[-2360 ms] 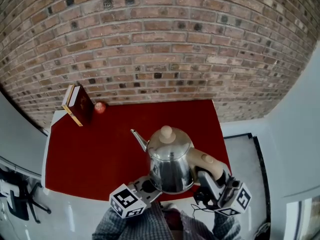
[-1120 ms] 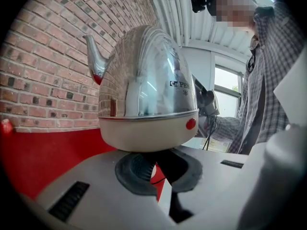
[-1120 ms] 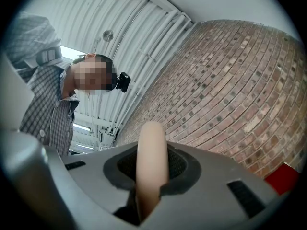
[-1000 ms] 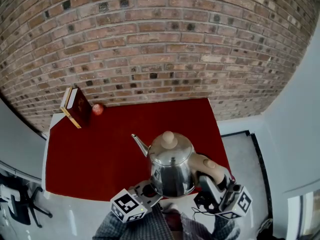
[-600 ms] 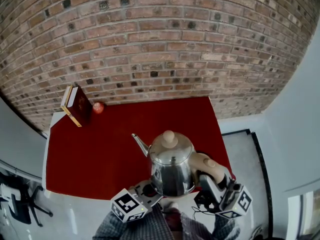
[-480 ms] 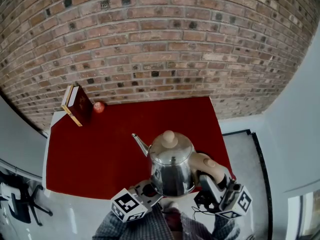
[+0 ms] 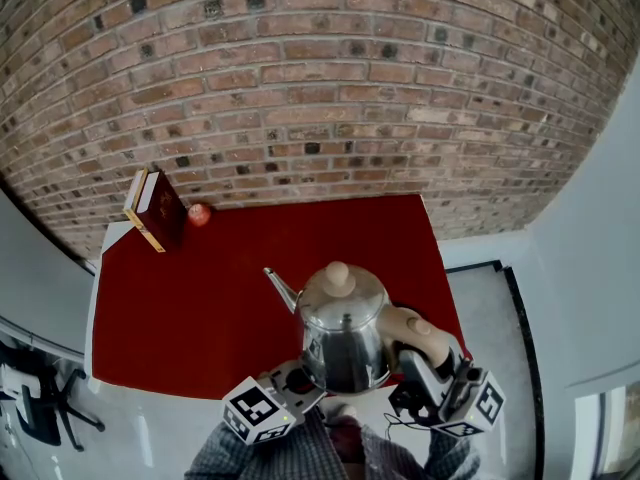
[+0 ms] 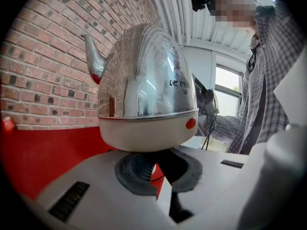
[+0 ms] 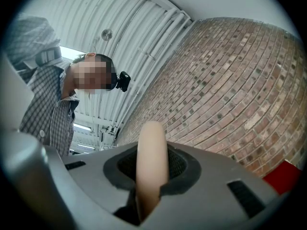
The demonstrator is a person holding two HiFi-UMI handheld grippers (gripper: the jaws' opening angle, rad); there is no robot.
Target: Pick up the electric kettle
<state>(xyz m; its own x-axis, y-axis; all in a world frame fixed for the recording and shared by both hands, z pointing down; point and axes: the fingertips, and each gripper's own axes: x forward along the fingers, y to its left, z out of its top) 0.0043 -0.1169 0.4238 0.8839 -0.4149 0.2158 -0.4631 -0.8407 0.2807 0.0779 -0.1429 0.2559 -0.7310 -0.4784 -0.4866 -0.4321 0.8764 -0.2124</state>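
I see the shiny steel electric kettle with its cream base and round cream knob at the near right part of the bench, which has a red cloth on it. Its thin spout points to the far left.

The right tool comes from the near right side and points upward. In the right gripper view its jaws are clamped on the rounded cream handle, and the handle fills the gap between the two dark pads.

The left tool is at the near left side of the kettle, just below its base. In the left gripper view its jaws stand a little apart, and I see only red cloth in the gap, nothing pinched. The cream base lies right on top of the jaw tips. I cannot tell if the kettle is free from the cloth.

At the far left corner a dark red book with golden edges stands upright, and a small round red thing is just to its right. Behind the bench is a brick wall.
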